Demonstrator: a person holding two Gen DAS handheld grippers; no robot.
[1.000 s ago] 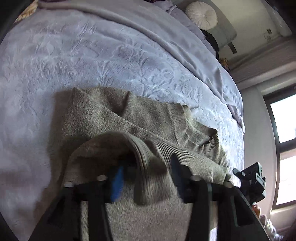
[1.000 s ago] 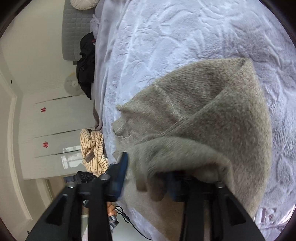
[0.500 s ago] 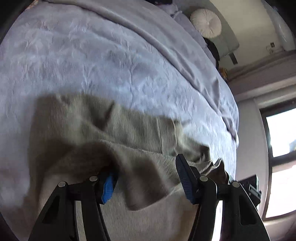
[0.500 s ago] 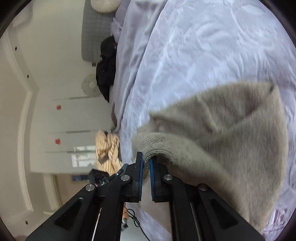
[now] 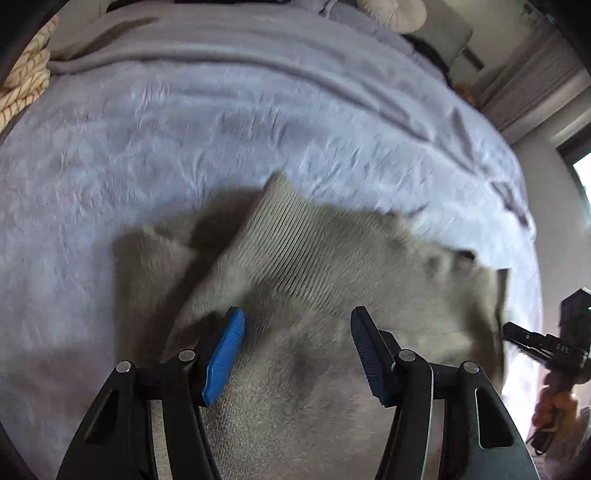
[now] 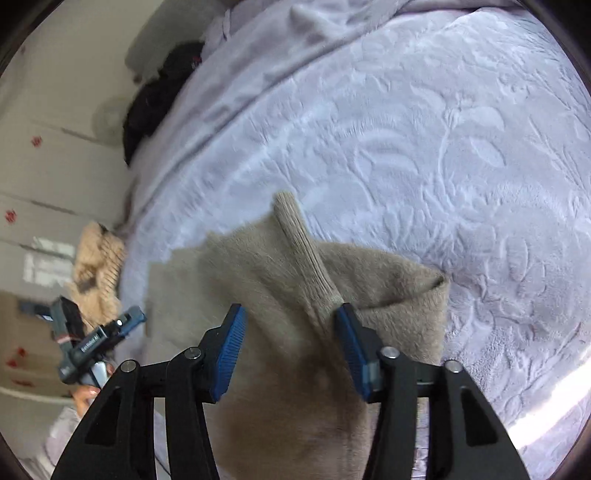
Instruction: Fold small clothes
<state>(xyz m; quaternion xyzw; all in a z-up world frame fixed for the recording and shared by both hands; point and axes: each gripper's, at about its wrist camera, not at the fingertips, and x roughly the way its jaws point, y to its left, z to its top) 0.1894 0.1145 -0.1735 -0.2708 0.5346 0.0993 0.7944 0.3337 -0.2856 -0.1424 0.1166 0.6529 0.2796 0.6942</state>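
Left gripper (image 5: 297,352), blue-padded jaws spread wide, holds nothing, hovers over near part of fuzzy taupe knit sweater (image 5: 332,280). Right gripper (image 6: 288,347) likewise spread and empty; whether its right pad touches the ribbed band (image 6: 303,254) is unclear. Sweater lies on embossed lavender bedspread (image 6: 424,129), toward its near edge. Ribbed band is flipped up over the body, so one fold looks laid; sleeves and final halving probably remain, corners uneven. Striped cream garment (image 5: 22,85) bunched at bedspread's far left corner, likely still to fold. Round white cushion (image 5: 395,11) beyond far edge. No containers visible.
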